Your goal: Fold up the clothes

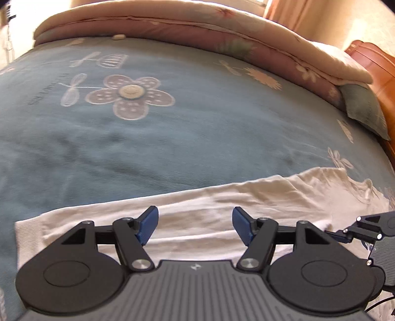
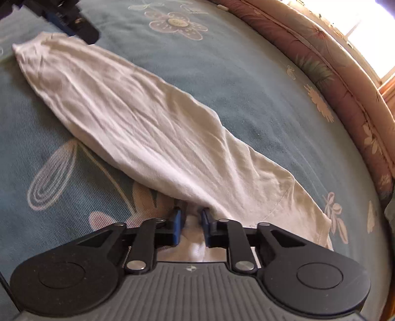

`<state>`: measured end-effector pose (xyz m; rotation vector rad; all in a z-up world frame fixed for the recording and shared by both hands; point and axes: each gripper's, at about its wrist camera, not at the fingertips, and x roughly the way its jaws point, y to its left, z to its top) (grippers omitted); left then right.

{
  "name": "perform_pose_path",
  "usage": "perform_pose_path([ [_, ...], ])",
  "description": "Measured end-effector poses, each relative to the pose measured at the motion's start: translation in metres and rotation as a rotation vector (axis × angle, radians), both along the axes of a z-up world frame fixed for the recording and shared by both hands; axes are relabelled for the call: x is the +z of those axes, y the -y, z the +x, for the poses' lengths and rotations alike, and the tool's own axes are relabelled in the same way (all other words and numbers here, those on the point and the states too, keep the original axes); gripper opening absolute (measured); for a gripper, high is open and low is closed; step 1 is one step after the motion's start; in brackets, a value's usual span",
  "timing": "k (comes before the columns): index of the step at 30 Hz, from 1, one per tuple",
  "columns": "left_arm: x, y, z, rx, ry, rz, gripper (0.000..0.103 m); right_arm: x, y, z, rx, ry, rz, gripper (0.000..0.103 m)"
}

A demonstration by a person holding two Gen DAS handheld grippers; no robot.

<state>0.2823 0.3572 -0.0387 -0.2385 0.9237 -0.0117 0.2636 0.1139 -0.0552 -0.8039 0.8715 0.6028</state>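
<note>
Nearest the right wrist camera, the right gripper [image 2: 192,223] tips steeply down over the near edge of the white garment [image 2: 138,123], its blue pads [image 2: 177,226] drawn close with a narrow gap between them. A bunch of white cloth sits in that gap, though whether the pads actually press on it cannot be told. From there the garment stretches away as a long, wrinkled band, folded lengthwise, across the blue bedspread [image 2: 246,81] toward the upper left, where its far end lies just beside the dark body of the left gripper [image 2: 69,19], seen there only in part. To the right of the right gripper a stitched hem of the cloth fans out flat on the bedspread. In the left wrist view, the left gripper [image 1: 195,226] also angles downward, its blue pads [image 1: 148,226] standing wide apart above the garment [image 1: 197,205] with nothing pinched between them. The ribbed end of the cloth lies at the left of this view, and the right gripper [image 1: 365,229] shows at the far right edge, low on the cloth. Beyond the garment the bedspread runs bare past a large printed flower [image 1: 129,95] to a rolled pink quilt [image 1: 222,32] along the far side, with a pillow [image 1: 365,108] and a wooden headboard [image 1: 377,64] at the right.
</note>
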Motion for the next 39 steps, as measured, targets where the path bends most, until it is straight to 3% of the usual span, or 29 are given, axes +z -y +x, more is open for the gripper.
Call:
perform_pose_path([
  [3, -0.021, 0.004, 0.011, -0.009, -0.065, 0.074, 0.068, 0.001, 0.007, 0.000, 0.037, -0.013, -0.004, 0.013],
  [9, -0.023, 0.004, 0.014, -0.069, -0.073, 0.160, 0.069, 0.022, 0.048, 0.018, 0.154, -0.200, 0.113, 0.013],
  [11, -0.018, 0.008, 0.016, -0.064, -0.082, 0.165, 0.068, 0.028, 0.058, 0.030, 0.138, -0.255, 0.169, 0.015],
  [15, -0.012, 0.019, 0.012, -0.111, -0.057, 0.141, 0.068, 0.040, 0.061, 0.040, 0.068, -0.263, 0.287, 0.018],
  [18, -0.018, 0.023, 0.008, -0.140, -0.071, 0.161, 0.068, 0.032, 0.049, 0.047, -0.025, -0.266, 0.337, 0.018],
  [21, -0.025, 0.016, 0.000, -0.126, -0.093, 0.201, 0.071, 0.010, 0.026, 0.051, -0.113, -0.347, 0.391, 0.019],
  [23, -0.024, 0.005, -0.005, -0.089, -0.119, 0.214, 0.071, 0.008, 0.008, 0.046, -0.098, -0.336, 0.437, 0.019],
  [25, -0.021, -0.004, -0.008, -0.054, -0.158, 0.220, 0.071, 0.012, -0.006, 0.040, -0.033, -0.382, 0.506, 0.022],
  [29, -0.006, -0.001, -0.006, -0.057, -0.166, 0.217, 0.067, 0.021, -0.005, 0.032, -0.024, -0.349, 0.501, 0.030],
  [34, 0.006, 0.043, 0.005, -0.186, -0.086, 0.098, 0.069, 0.038, 0.067, 0.029, -0.222, -0.251, 0.501, 0.057],
  [36, 0.006, 0.070, 0.011, -0.258, -0.061, 0.066, 0.069, 0.038, 0.102, 0.026, -0.320, -0.202, 0.445, 0.067],
  [39, 0.005, 0.113, 0.024, -0.369, -0.020, 0.030, 0.069, 0.033, 0.154, 0.019, -0.459, -0.134, 0.328, 0.071],
])
